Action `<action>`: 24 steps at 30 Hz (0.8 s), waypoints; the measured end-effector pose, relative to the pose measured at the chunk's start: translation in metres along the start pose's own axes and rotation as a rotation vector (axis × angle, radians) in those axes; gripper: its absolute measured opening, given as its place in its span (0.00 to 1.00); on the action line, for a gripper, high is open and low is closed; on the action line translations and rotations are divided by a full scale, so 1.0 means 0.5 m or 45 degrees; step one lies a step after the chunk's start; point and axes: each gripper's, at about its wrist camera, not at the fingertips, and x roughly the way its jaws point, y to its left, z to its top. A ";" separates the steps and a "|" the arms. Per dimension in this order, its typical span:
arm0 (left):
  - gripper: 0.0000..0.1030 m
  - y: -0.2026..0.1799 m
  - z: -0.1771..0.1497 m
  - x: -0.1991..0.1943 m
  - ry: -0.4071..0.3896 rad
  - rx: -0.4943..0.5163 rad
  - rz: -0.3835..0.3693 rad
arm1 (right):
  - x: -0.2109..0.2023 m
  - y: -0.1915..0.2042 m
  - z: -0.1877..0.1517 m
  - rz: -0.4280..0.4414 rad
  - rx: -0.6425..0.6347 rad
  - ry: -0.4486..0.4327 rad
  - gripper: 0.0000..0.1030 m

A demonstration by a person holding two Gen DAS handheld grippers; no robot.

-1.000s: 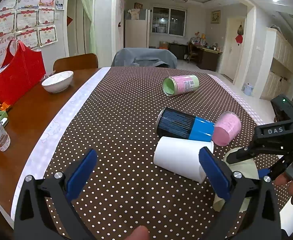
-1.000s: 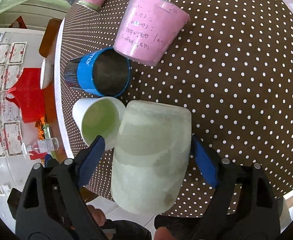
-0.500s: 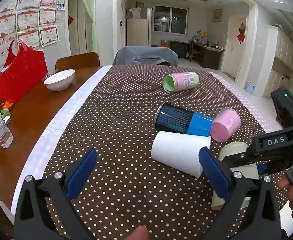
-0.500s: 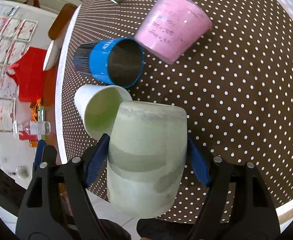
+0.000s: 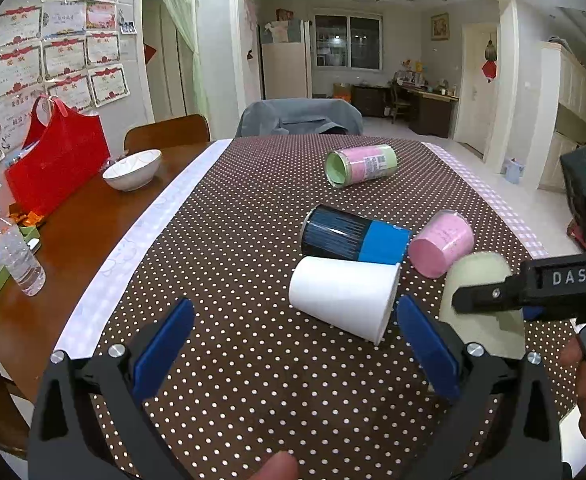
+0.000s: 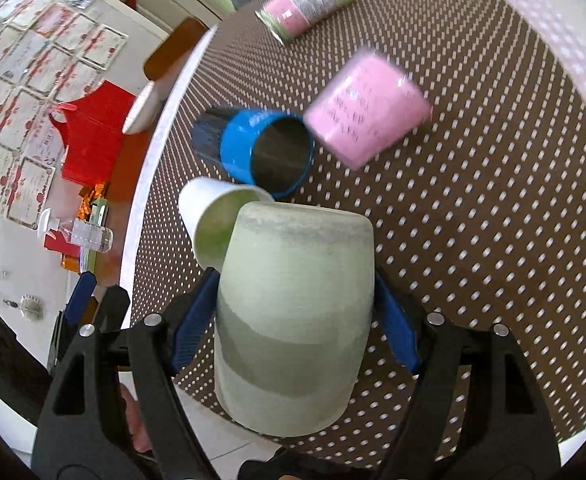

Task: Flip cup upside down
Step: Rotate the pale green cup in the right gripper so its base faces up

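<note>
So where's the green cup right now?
The green cup sits clamped in the right gripper near the table's edge, right beside the white paper cup lying on its side.

Through my left wrist camera I see my left gripper point(image 5: 295, 338) spread wide over the dotted tablecloth point(image 5: 233, 220), the white cup point(image 5: 343, 296) lying sideways ahead, the right gripper point(image 5: 493, 294) clamping the pale green cup point(image 5: 479, 272).

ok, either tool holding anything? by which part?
Right tool grips the pale green cup across its side wall, a blue pad on each side. Left tool is open, holding nothing.
</note>
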 end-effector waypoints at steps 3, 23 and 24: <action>0.96 -0.014 -0.005 -0.013 -0.010 0.005 0.011 | -0.025 -0.005 -0.005 0.003 -0.055 -0.095 0.72; 0.96 -0.062 -0.027 -0.102 -0.116 -0.047 0.030 | -0.134 0.064 -0.119 -0.160 -0.574 -0.810 0.72; 0.96 -0.060 -0.027 -0.103 -0.115 -0.052 0.032 | -0.133 0.067 -0.123 -0.162 -0.591 -0.822 0.72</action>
